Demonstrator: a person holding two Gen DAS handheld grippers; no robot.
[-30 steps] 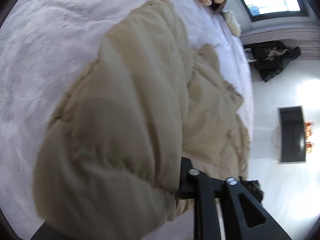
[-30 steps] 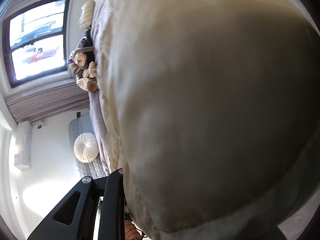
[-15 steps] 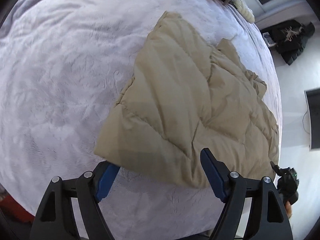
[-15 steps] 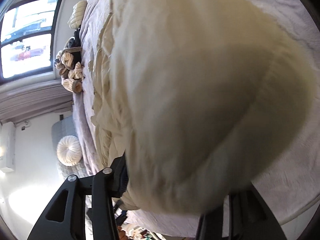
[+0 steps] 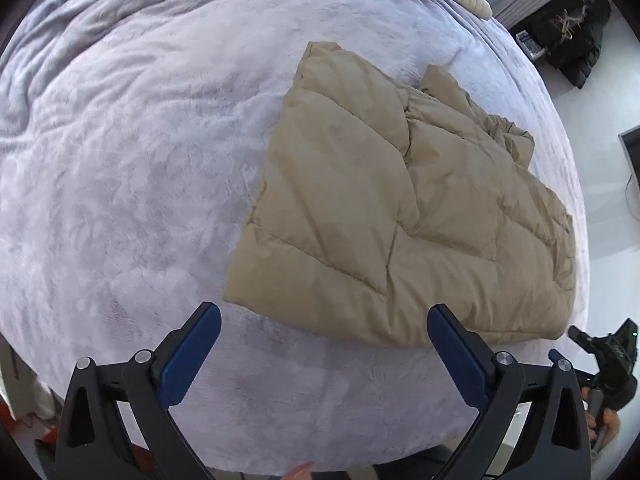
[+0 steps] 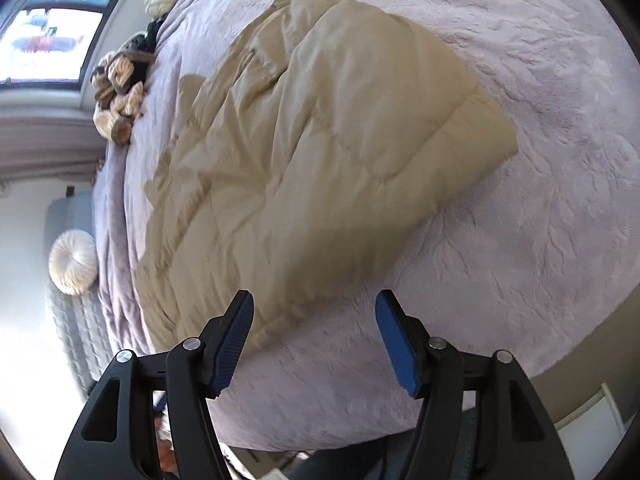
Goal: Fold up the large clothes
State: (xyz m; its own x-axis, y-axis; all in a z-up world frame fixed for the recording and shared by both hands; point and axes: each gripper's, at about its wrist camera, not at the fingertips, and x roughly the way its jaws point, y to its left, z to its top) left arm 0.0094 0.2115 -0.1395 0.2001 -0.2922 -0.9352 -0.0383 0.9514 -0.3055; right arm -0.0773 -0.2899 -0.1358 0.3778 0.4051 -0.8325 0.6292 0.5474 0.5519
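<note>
A beige quilted puffer jacket [image 5: 400, 208] lies folded flat on the lilac bed cover [image 5: 128, 184]. It also shows in the right wrist view [image 6: 312, 152]. My left gripper [image 5: 324, 320] is open and empty, held just off the jacket's near edge. My right gripper [image 6: 314, 312] is open and empty, close to the jacket's near edge, above the bed cover [image 6: 540, 260]. The right gripper also shows at the lower right of the left wrist view [image 5: 604, 356].
A pile of knitted cushions [image 6: 116, 96] lies at the head of the bed by a window [image 6: 52, 28]. A round white cushion [image 6: 74, 262] sits on a grey seat. Dark clothes [image 5: 568, 32] lie on the floor past the bed.
Both grippers let go of the jacket, opened and drew back. The jacket, held up close to both cameras before, now lies folded on the bed.
</note>
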